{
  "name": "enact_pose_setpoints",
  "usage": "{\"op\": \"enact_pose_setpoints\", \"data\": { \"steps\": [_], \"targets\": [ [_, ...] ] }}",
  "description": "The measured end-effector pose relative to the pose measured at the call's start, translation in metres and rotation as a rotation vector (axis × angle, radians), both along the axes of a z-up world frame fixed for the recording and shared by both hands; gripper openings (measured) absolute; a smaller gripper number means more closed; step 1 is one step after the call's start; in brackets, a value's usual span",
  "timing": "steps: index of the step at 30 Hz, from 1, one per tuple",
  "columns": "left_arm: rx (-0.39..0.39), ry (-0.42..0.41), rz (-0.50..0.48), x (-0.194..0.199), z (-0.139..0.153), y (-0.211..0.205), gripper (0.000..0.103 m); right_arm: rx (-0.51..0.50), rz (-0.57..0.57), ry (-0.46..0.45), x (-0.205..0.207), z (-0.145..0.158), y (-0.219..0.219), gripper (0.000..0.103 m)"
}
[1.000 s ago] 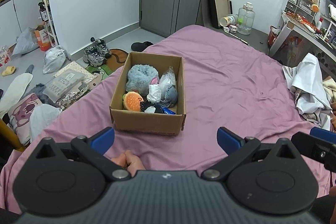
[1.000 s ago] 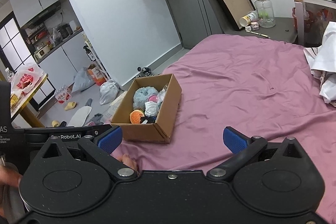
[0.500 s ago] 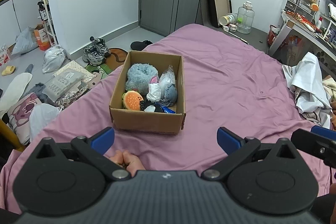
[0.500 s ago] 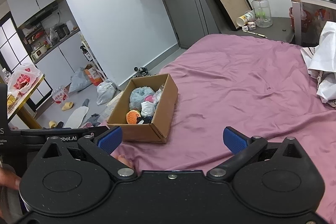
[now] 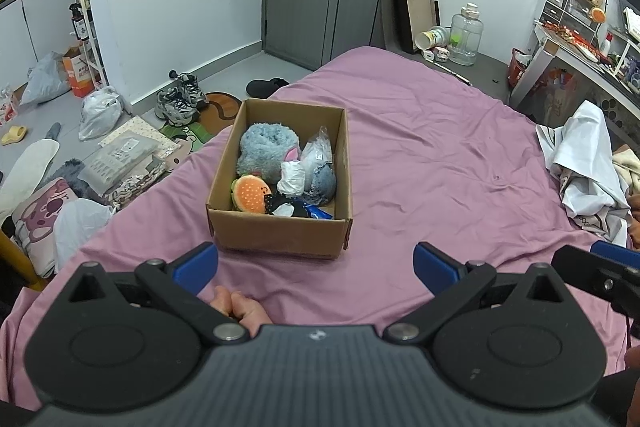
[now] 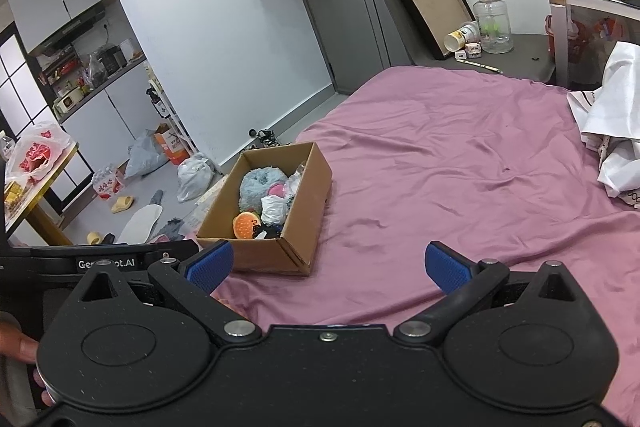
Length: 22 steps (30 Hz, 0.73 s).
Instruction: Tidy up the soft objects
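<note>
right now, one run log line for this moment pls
stage: approach | left gripper: open, empty | right gripper: open, empty | cardboard box: on purple bedsheet, holds soft toys | contact: none

bare purple sheet (image 5: pixel 432 155) beside cardboard box (image 5: pixel 280 231)

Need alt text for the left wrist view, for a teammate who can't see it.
An open cardboard box of soft toys, including a fuzzy blue plush and a burger plush, sits on a purple bedsheet ahead of the open, empty left gripper.
</note>
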<state>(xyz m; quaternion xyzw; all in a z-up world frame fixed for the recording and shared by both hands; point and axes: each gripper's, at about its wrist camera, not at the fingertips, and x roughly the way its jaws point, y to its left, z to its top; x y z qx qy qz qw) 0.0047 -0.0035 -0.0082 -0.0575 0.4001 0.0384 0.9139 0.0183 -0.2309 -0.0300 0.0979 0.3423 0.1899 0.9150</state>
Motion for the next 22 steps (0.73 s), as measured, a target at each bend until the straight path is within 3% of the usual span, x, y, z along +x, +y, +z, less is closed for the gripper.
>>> {"op": "enact_pose_setpoints", "data": {
  "steps": [22],
  "targets": [
    [-0.028,-0.015,-0.032,0.0007,0.0003,0.0004,0.103,-0.012,-0.044,-0.019,0.0039,-0.0041,-0.0041,0.103]
  ]
}}
